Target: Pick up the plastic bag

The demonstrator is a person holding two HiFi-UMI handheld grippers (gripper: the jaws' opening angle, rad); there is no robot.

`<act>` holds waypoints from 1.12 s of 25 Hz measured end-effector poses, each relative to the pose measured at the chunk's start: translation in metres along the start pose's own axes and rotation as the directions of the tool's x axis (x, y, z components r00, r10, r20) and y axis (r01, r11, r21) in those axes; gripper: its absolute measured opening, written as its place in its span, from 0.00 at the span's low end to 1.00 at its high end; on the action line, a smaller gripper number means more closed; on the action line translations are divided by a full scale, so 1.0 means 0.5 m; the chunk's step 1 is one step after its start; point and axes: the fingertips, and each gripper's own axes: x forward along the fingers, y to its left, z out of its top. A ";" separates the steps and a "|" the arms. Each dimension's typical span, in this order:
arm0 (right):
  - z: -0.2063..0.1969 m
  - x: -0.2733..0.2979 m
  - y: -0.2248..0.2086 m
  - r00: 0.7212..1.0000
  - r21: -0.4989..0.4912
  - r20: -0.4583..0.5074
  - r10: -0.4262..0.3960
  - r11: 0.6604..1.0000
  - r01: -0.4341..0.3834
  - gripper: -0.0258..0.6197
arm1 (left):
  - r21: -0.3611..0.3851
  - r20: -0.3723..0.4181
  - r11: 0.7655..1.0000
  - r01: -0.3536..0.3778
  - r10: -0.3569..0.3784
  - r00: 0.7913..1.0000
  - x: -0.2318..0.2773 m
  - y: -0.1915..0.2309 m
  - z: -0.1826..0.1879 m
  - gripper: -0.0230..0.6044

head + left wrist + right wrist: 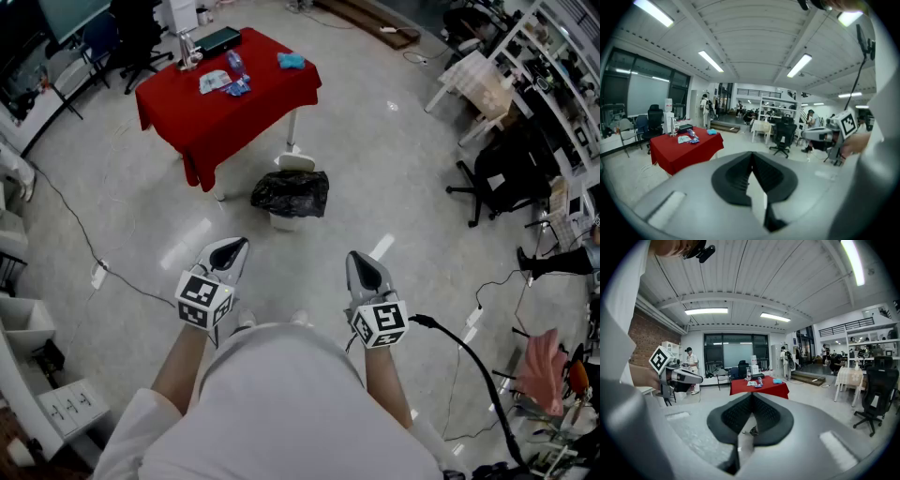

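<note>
A black plastic bag (290,194) lines a small white bin on the floor, just in front of the red-clothed table (225,89). My left gripper (228,251) and right gripper (364,267) hover side by side nearer to me than the bag, well short of it and pointing toward it. Both are shut with nothing between the jaws. In the left gripper view the jaws (751,157) meet in a closed seam. The right gripper view shows the same for its jaws (751,399), with the red table (759,386) beyond them.
Small items lie on the red table. A black office chair (502,173) and shelving (562,56) stand at the right, and a white table (478,80) sits farther back. Cables (469,352) trail over the grey floor on both sides. People stand far off in the room.
</note>
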 end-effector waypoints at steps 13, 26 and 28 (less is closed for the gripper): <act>0.000 -0.005 -0.013 1.000 -0.004 -0.007 0.022 1.000 -0.022 0.04 | -0.002 -0.012 1.000 -0.007 0.007 1.000 0.008 -0.023 0.000 0.04; -0.013 -0.041 -0.044 0.996 0.006 0.005 0.093 0.996 -0.093 0.04 | -0.002 -0.006 0.999 -0.049 0.049 0.999 0.001 -0.079 -0.010 0.04; -0.016 -0.049 -0.054 0.995 -0.005 0.008 0.103 0.995 -0.103 0.04 | -0.007 -0.003 0.998 -0.058 0.058 0.998 0.003 -0.087 -0.009 0.04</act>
